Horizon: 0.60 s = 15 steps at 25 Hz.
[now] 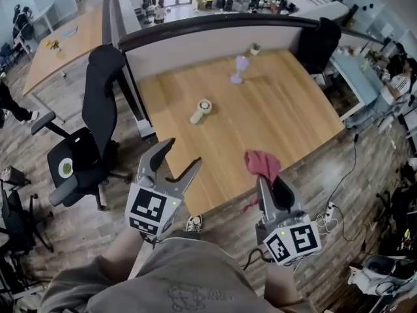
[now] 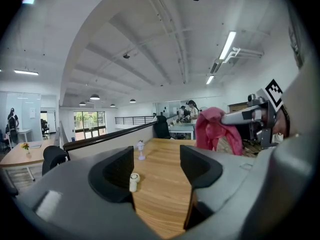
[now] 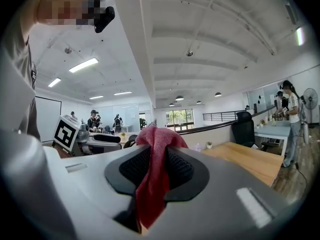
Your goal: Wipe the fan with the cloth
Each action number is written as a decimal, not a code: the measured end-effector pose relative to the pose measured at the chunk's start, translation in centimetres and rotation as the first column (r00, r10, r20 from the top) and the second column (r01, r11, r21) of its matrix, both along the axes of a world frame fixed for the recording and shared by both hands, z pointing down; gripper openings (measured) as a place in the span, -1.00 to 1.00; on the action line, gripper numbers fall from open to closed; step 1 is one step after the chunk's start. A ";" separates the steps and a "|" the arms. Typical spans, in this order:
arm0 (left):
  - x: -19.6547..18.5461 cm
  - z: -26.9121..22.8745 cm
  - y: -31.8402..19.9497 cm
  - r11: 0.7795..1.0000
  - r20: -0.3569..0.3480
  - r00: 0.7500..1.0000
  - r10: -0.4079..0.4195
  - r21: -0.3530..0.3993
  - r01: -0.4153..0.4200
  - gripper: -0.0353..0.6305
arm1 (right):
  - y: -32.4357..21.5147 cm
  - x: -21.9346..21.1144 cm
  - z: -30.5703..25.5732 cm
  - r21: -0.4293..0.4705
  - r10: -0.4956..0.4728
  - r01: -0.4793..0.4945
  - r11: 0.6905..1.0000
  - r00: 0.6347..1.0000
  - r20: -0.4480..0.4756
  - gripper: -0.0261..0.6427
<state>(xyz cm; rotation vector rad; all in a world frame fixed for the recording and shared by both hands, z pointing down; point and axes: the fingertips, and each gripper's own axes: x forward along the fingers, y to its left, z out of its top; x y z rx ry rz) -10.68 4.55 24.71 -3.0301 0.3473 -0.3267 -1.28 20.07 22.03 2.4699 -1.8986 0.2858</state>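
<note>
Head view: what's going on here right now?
A person stands by the table with a gripper in each hand. The right gripper is shut on a red cloth; the left gripper is open and empty. The white fan lies on the table, clear of both. Wiping hasn't begun.

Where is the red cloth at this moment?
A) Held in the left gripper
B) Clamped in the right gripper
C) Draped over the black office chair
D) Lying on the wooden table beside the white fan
B: the red cloth hangs pinched between the jaws of the right gripper, while the left gripper stands open and empty.
</note>
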 end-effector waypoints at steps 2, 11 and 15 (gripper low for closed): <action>0.7 0.4 -1.8 1.000 0.008 1.000 -0.010 -0.002 0.010 -0.02 | -1.8 0.9 0.6 -0.014 -0.011 0.011 1.000 1.000 0.010 -0.64; 3.0 2.3 -7.0 0.996 0.039 0.996 -0.077 -0.040 0.079 -0.02 | -8.3 4.6 1.9 -0.058 -0.079 0.080 0.995 0.997 0.024 -0.64; 4.0 2.7 -8.4 0.991 0.043 0.992 -0.118 -0.049 0.120 -0.02 | -10.8 6.4 2.3 -0.064 -0.130 0.131 0.989 0.991 0.025 -0.64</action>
